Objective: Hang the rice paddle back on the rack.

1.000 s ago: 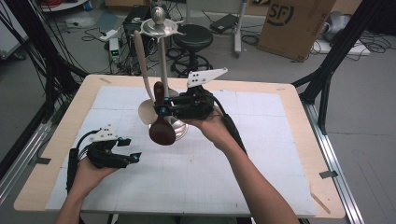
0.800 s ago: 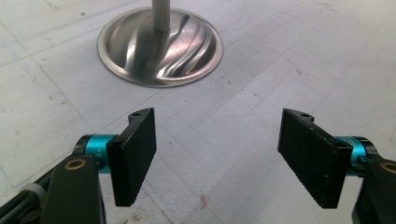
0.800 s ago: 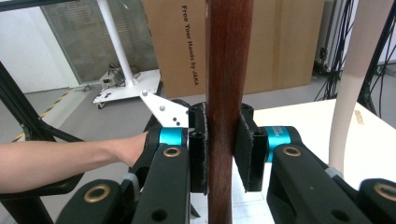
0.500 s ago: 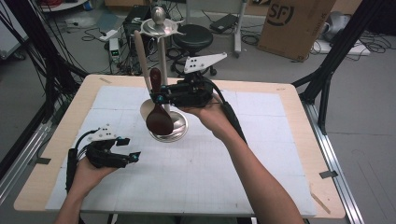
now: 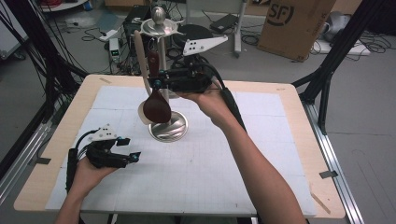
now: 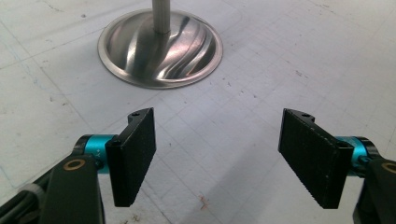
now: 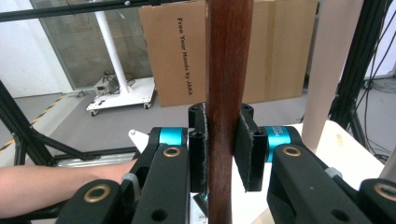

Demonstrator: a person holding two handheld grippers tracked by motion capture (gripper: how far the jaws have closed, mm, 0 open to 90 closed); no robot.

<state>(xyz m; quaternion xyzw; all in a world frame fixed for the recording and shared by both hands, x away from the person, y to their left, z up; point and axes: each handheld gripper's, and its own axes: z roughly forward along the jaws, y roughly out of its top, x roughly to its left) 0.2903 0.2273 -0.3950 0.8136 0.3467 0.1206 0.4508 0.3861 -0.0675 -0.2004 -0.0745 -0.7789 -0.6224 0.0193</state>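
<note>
- Right gripper (image 7: 219,149): your jaws are clamped on the handle of a dark wooden spoon (image 5: 156,105), pads flat on either side of it; the spoon hangs bowl-down, clear of the table (image 5: 280,140).
- Spoon's place: beside the post of the steel utensil stand (image 5: 160,70), its bowl above the stand's round base (image 6: 159,46); a pale wooden utensil (image 5: 140,56) hangs from the top ring already.
- The step, as judged: hanging the spoon on the ring. Keep the handle upright, bring its top level with a free hook, and avoid knocking the pale utensil.
- Left gripper (image 6: 219,158): jaws wide apart, holding nothing, low over the table near the base; use it to steady the stand if it rocks.
</note>
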